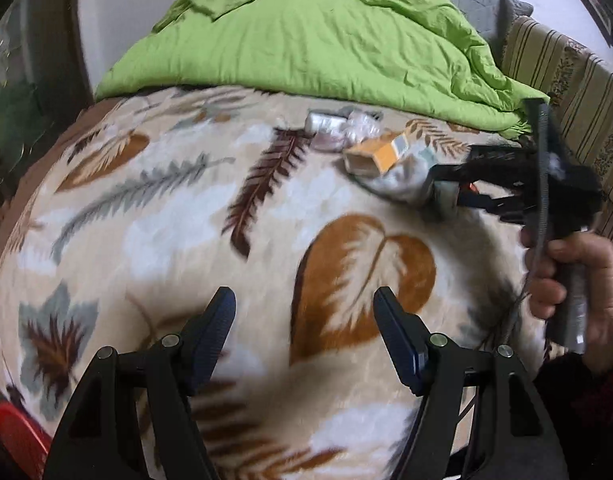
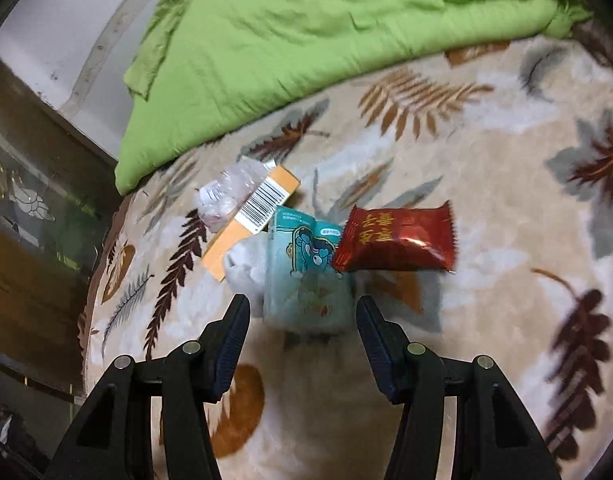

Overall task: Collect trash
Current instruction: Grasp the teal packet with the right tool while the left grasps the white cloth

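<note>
The right gripper [image 2: 302, 316] has its jaws spread apart with nothing pressed between the pads; it points down at a slant over the bed, and the near end of a teal tissue pack [image 2: 306, 272] lies just ahead of and between the fingertips, not clamped by them. A crumpled white tissue [image 2: 246, 264] touches the pack's left side, and beyond it an orange carton [image 2: 250, 220] with a barcode lies slanted, its far end against a crushed clear plastic bottle [image 2: 230, 190]. A red snack wrapper [image 2: 394, 240] with gold lettering lies just right of the teal pack, its edge overlapping the pack's top corner. All of this trash rests close together on a leaf-patterned blanket [image 2: 486, 184] that covers the bed, and a rumpled green quilt [image 2: 306, 32] is heaped along the blanket's far side. The left gripper [image 1: 304, 312] also stands open and empty, hanging above a bare stretch of the same blanket with a large brown leaf print beneath it, well apart from the trash. From that view the right gripper is seen from the side at the right, a hand [image 1: 578, 280] wrapped round its handle and its fingers reaching toward the white tissue beside the orange carton, though blur hides whether they touch anything. A striped fabric [image 1: 566, 72] shows past the quilt on the far right, and something red [image 1: 18, 436] sits at the lower left edge.
</note>
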### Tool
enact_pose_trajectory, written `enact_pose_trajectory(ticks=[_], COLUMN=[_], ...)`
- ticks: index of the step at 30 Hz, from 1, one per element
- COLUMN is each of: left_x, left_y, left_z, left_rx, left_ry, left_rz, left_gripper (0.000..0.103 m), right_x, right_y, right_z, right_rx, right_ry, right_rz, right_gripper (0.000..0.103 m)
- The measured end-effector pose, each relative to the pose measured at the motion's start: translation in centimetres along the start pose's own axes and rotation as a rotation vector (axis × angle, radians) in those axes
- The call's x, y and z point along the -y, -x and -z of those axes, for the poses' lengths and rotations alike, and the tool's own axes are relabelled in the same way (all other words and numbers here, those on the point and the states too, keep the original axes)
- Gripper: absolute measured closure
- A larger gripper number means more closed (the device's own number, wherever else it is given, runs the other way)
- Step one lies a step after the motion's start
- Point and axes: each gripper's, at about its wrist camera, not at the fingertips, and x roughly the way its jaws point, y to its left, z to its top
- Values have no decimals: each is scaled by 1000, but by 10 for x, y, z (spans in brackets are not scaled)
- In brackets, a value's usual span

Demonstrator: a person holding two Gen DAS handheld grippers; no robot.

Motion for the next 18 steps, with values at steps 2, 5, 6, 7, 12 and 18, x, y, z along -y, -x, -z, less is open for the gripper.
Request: enact_pose_trajectory(ticks=[2, 5, 6, 7, 12, 18], left_x=[3, 3, 2, 1, -4, -11], left_y=[-2, -6, -8, -10, -15, -24], left_z=[-11, -26, -30, -34, -49, -58], left_rx=[11, 9, 7, 6, 12, -12], left_ry=[-7, 12, 21, 29, 76, 138], left_rz=[1, 43, 53, 61, 71, 101], left_gripper=[33, 33, 33, 33, 33, 33], right_x=[3, 14, 19, 21, -3, -48], right_y=[-13, -32, -35, -36, -33, -19], right_z=[-7, -15, -14, -14, 0, 18], right_rx=[-7, -25, -29, -39, -127, -142], right_ry=[-34, -100, -118, -127, -20, 171], right_rz=[-19, -75, -102, -124, -316, -401], right_gripper=[43, 48, 62, 66, 88, 88])
